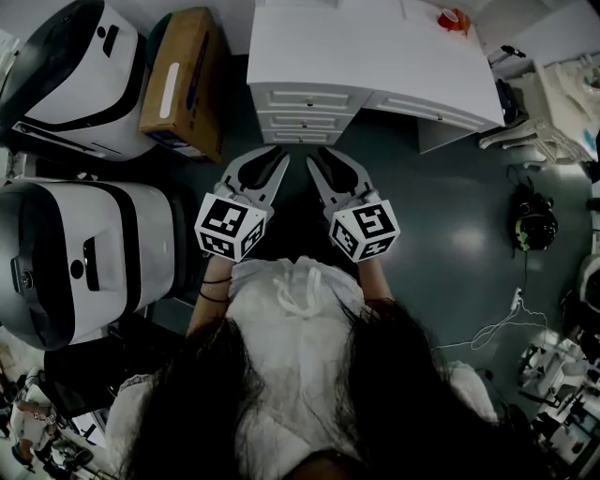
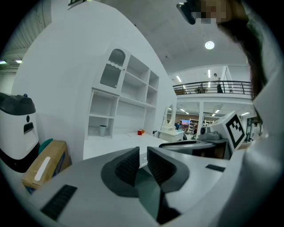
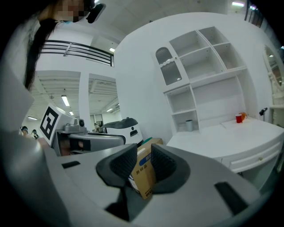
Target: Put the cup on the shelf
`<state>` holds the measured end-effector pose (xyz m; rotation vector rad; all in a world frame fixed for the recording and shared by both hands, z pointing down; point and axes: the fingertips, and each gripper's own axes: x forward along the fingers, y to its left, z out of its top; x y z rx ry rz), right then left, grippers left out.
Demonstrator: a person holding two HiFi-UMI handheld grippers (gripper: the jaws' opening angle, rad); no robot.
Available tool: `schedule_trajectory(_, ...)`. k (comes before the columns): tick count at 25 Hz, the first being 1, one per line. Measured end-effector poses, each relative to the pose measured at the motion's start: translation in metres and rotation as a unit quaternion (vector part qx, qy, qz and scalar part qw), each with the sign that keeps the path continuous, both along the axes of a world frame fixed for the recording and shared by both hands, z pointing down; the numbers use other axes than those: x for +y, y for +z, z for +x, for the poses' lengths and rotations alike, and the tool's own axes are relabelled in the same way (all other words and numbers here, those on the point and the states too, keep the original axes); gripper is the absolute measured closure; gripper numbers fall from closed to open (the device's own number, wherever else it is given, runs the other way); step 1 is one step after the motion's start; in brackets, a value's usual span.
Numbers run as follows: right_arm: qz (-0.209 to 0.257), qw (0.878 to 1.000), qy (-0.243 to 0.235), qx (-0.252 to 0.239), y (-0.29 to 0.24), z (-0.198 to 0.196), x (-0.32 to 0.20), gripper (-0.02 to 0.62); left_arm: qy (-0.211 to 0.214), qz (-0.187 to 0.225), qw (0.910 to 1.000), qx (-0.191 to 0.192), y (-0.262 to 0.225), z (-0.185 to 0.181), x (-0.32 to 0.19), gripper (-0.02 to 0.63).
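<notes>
A white counter [image 1: 375, 47] with drawers [image 1: 305, 112] in its front fills the top of the head view. A tall white shelf [image 3: 217, 76] split into open compartments stands on its back edge. Two bulky white-and-black machines [image 1: 84, 253] stand on the dark floor to the left of the counter. A cardboard box [image 1: 183, 80] is wedged between the farther machine and the counter's end.

The person stands a little back from the drawers, holding both grippers side by side and pointing towards the counter, the marker cubes [image 1: 232, 225] nearest the body. The left claw [image 2: 143, 150] is closed: its ribbed pads stand almost together with nothing between them. The right claw [image 3: 144, 148] is also closed and empty — the cardboard box seen in the slit between its pads is far off on the floor, not gripped. Neither claw touches the counter.

The red cup [image 1: 453, 19] stands on the counter top towards its far right end, in front of the shelf and well apart from both claws. Something small and orange is just beside it, too small to make out. A grey cup [image 3: 189, 125] stands upright in the shelf's lowest left compartment, level with the counter top.
</notes>
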<state>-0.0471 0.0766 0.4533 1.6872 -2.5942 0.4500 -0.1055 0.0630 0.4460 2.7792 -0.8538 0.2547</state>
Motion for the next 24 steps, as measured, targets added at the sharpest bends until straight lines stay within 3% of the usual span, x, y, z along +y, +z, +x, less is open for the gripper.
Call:
schedule_trajectory(15, -0.002, 1.0, 0.0, 0.011, 0.0, 0.0, 0.004, 0.488, -0.001, 0.007, 1.0, 0.002, -0.005, -0.003, -0.001, 0.545)
schedule_trajectory(24, 0.015, 1.0, 0.013, 0.018, -0.006, 0.003, -0.013, 0.488, -0.036, 0.036, 0.9987, -0.001, -0.018, -0.033, -0.049, 0.545)
